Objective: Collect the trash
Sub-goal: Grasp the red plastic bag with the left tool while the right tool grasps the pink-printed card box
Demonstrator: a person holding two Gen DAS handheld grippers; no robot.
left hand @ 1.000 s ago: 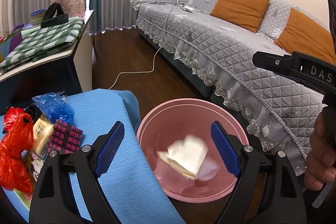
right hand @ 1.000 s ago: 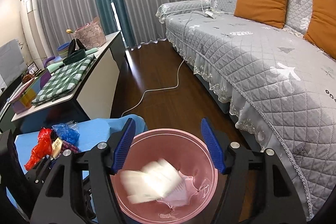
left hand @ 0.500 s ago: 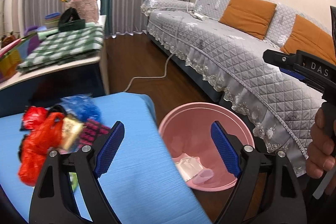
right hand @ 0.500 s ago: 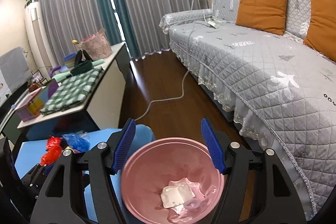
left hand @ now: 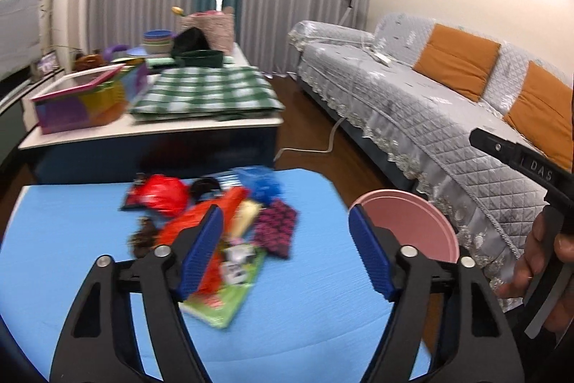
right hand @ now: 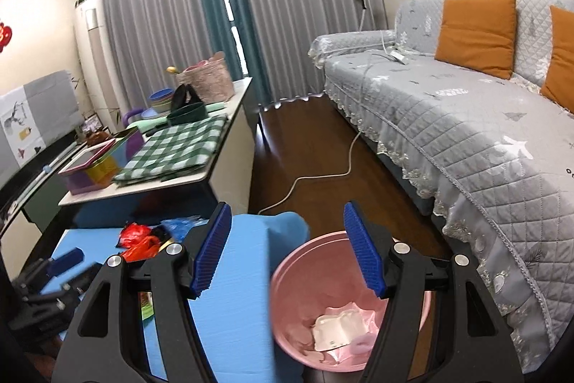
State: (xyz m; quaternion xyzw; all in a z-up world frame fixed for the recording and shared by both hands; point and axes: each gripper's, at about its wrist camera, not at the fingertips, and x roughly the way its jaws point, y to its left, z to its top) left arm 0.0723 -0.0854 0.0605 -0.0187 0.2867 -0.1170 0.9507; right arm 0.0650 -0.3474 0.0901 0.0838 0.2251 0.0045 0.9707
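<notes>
A pile of trash lies on the blue table [left hand: 64, 239]: a red plastic bag [left hand: 163, 194], a blue bag [left hand: 263, 183], a dark patterned wrapper [left hand: 276, 227] and a green packet [left hand: 222, 302]. My left gripper [left hand: 285, 255] is open and empty above the table, just right of the pile. The pink bin [right hand: 323, 257] stands on the floor beside the table and holds a white wrapper [right hand: 339, 327]. My right gripper [right hand: 287, 250] is open and empty over the bin's near rim. The bin also shows in the left wrist view [left hand: 412, 221].
A grey quilted sofa [right hand: 466, 117] with orange cushions runs along the right. A white side table [left hand: 150, 124] with a green checked cloth, boxes and bowls stands behind the blue table. A white cable [right hand: 323, 174] lies on the dark wood floor between them.
The white wrapper dropped into the pink bin and settled there. My left gripper swung left from over the bin to over the table and its trash pile. Both grippers stayed open.
</notes>
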